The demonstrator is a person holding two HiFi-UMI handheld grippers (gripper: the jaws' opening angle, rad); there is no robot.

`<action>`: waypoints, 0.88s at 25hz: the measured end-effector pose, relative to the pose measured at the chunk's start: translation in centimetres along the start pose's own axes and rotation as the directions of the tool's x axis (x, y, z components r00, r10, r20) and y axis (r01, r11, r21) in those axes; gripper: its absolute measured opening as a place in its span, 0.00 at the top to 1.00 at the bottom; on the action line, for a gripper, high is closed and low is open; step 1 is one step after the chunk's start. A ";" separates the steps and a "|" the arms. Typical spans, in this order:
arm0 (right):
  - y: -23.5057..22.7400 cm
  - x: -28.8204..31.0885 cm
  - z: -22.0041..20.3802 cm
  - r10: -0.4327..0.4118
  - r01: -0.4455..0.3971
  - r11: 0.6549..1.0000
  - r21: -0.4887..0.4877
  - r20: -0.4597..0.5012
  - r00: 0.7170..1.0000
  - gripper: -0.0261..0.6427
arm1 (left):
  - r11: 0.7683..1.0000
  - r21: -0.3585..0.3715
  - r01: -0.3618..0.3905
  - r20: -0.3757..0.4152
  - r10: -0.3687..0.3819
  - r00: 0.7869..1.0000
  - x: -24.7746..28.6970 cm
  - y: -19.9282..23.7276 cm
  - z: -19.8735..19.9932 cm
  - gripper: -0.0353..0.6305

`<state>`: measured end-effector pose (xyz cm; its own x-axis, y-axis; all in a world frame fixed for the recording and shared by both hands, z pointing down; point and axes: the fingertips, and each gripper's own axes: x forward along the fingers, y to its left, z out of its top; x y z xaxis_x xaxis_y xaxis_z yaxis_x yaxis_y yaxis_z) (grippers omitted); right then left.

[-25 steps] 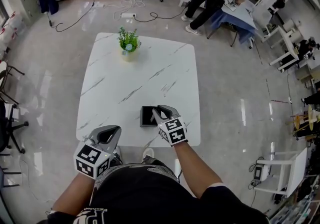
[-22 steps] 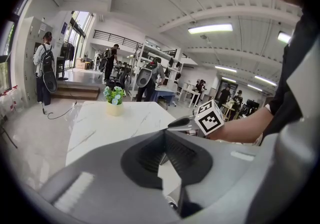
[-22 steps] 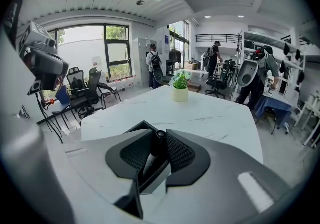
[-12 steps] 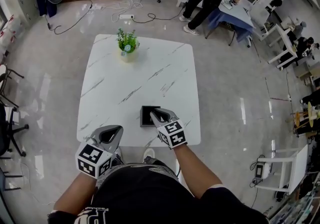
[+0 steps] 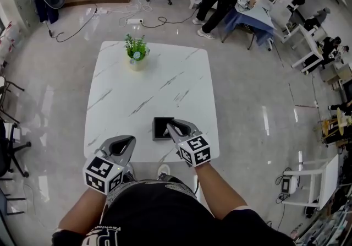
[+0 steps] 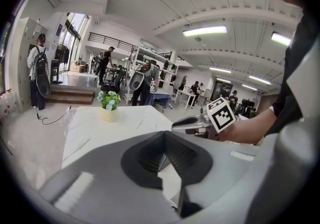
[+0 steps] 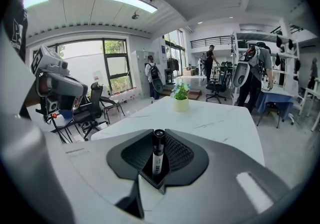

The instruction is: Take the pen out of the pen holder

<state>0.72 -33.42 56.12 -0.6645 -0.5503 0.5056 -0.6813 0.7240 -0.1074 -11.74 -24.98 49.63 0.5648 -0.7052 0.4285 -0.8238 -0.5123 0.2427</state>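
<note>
- The table (image 5: 148,91) is bare marble through the middle and out to 3 and 9 o'clock, open room for a gripper to pass.
- At 11 o'clock a potted plant (image 5: 136,51) stands near the far edge, the only obstacle there.
- At 6 o'clock the pen holder (image 5: 160,128) sits by the near edge, with the right gripper (image 5: 171,125) over it, jaws closed on the pen (image 7: 158,150).
- At 7 o'clock the left gripper (image 5: 126,143) hangs by the near edge, jaws together, with bare top between it and the holder.
</note>
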 end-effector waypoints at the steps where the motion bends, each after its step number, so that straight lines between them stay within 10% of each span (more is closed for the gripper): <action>1: -0.1 -0.4 0.5 -0.004 0.004 1.000 0.004 0.011 1.000 0.86 | 1.000 0.005 0.005 0.005 -0.005 1.000 0.1 0.0 0.3 0.86; 22: 2.1 -9.1 9.5 -0.011 0.001 0.999 0.038 0.254 0.967 0.86 | 0.996 0.083 0.028 0.083 -0.035 0.996 0.4 -0.2 4.6 0.86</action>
<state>2.43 -30.83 43.19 -0.7133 -0.6457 0.2727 -0.6933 0.7071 -0.1389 -11.15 -27.42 45.74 0.5955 -0.7252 0.3458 -0.8007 -0.5709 0.1816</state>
